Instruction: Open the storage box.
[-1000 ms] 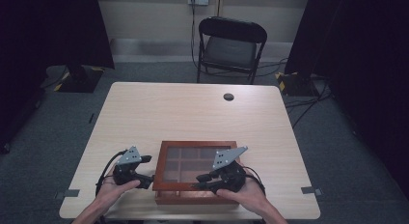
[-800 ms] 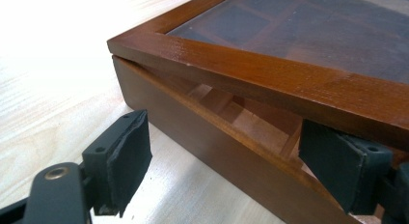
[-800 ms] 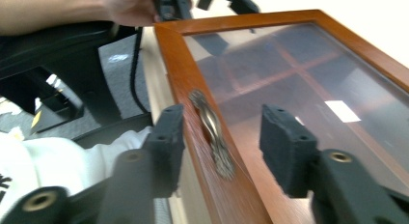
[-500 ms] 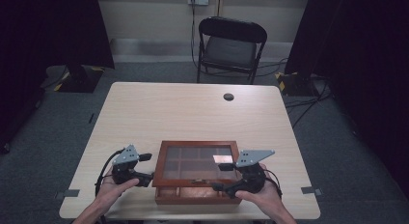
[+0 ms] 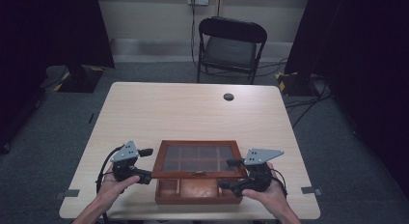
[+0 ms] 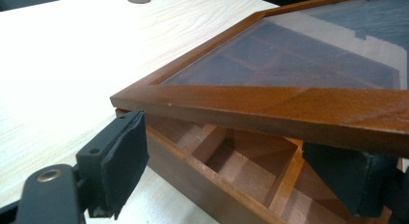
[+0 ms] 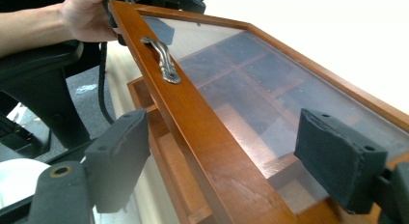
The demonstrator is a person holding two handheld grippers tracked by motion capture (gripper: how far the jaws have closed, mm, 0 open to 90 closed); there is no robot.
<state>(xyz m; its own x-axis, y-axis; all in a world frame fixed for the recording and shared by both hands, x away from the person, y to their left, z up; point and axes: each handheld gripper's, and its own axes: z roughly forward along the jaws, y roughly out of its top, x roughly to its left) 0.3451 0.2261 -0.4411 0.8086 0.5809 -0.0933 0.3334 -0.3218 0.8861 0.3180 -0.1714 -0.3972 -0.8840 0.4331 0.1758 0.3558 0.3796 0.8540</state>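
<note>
Black padded jaws of the right gripper stand wide apart, having just been opening, with the front rail of the glass lid running between them; neither pad presses on the wood. A metal handle sits on that rail farther along. Across the lid, the left gripper has its jaws apart too, one outside the lid's corner and one beneath the raised frame; whether the lower pad touches the underside I cannot quite tell from this close angle. In the high view the left gripper sits at the lid's left edge and the right gripper at its right front corner, each in a hand coming in from the bottom. The lid is lifted and tilted over the wooden box, whose partitioned compartments show beneath it at the near edge of the table. A chair stands beyond the far side, well apart from the box
</note>
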